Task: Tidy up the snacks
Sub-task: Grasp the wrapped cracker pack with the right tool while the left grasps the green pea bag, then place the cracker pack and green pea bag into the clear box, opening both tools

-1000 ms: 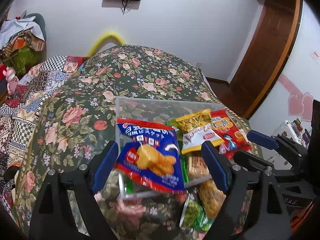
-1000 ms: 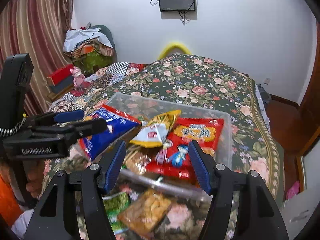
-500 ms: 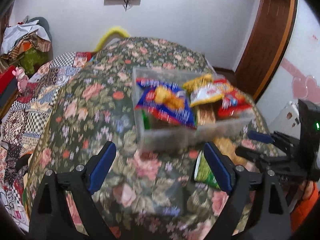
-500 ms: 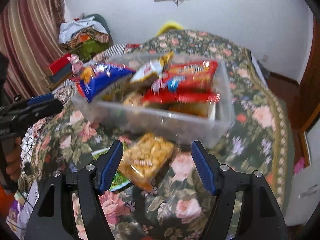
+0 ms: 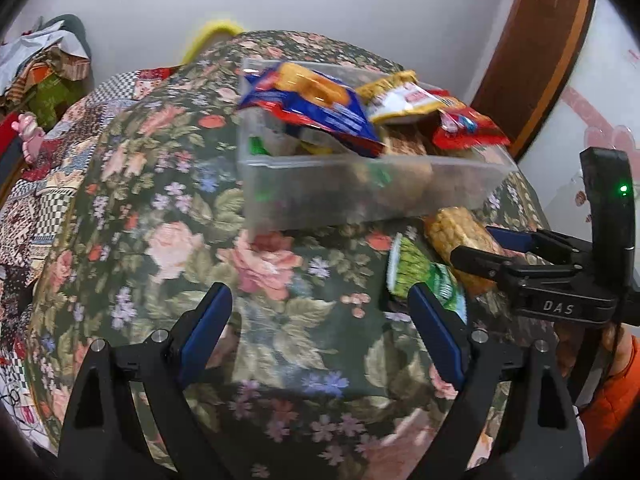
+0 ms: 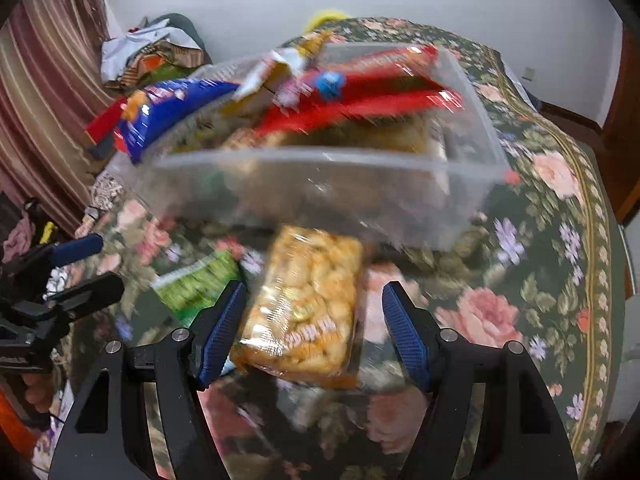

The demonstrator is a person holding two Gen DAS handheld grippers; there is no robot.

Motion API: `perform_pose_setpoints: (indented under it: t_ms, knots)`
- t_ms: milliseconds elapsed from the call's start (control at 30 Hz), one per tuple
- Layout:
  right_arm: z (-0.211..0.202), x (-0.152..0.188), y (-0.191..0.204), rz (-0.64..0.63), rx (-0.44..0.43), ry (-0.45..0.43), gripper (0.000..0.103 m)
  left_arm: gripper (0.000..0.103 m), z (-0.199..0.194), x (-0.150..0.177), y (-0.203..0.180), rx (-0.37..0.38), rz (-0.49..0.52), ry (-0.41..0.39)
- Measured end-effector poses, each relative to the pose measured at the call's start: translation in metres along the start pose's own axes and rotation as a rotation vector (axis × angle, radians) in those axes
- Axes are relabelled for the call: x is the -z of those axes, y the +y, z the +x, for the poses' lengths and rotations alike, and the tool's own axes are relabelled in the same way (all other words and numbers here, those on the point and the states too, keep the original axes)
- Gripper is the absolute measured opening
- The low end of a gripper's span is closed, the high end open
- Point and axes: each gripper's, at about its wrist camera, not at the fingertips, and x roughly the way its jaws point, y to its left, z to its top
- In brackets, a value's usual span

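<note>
A clear plastic bin [image 5: 360, 192] [image 6: 320, 192] on the floral bedspread holds several snack bags: a blue biscuit bag [image 5: 316, 104] [image 6: 168, 108], a yellow-white bag [image 5: 404, 98] and a red bag [image 5: 468, 128] [image 6: 360, 92]. In front of the bin lie an orange snack pack [image 6: 308, 308] [image 5: 460, 236] and a green pack [image 6: 196, 284] [image 5: 424, 276]. My left gripper [image 5: 320, 328] is open and empty over bare bedspread. My right gripper [image 6: 312, 332] [image 5: 480, 248] is open, its jaws either side of the orange pack's near end.
The floral bedspread [image 5: 168, 240] covers the bed. Folded clothes and quilts [image 5: 48, 68] lie at the far left. A brown door frame [image 5: 548, 52] stands at the right. A striped curtain [image 6: 40, 92] hangs at the left.
Both grippers have drawn back and down from the bin. The left has left the blue bag in the bin. The right now straddles the orange pack.
</note>
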Motion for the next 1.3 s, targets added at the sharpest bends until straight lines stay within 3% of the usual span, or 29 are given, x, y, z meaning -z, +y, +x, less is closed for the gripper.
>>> perform_pose_setpoints:
  t_ms: [167,433,567,700,733,867,933,1100,1300]
  knots:
    - [-0.006,0.014,-0.017,0.019,0.001,0.008,0.053,0.090,0.008,0.002,-0.020,0.037,0.039,0.028]
    - [-0.007,0.015,-0.016,-0.010,0.001,-0.005,0.052,0.090,0.032,0.001,-0.050,0.070,0.077,0.093]
    - [-0.006,0.018,-0.019,-0.002,-0.016,-0.020,0.044,0.090,0.048,-0.001,-0.059,0.091,0.100,0.132]
    - [-0.013,0.024,-0.023,0.020,-0.015,-0.038,0.043,0.090,0.054,-0.002,-0.063,0.071,0.106,0.105]
    - [-0.015,0.026,-0.024,0.025,-0.013,-0.042,0.043,0.087,0.054,-0.002,-0.063,0.073,0.098,0.094]
    - [-0.023,0.030,-0.027,0.043,-0.009,-0.060,0.043,0.058,0.055,-0.003,-0.064,0.060,0.106,0.071]
    - [-0.027,0.032,-0.027,0.051,-0.014,-0.068,0.042,0.050,0.054,-0.003,-0.063,0.079,0.102,0.069]
    - [-0.041,0.033,-0.026,0.061,-0.019,-0.101,0.042,0.046,0.045,-0.001,-0.059,0.085,0.098,0.058]
    - [-0.059,0.025,-0.023,0.051,-0.021,-0.152,0.042,0.045,0.013,-0.008,-0.058,0.077,0.100,-0.018]
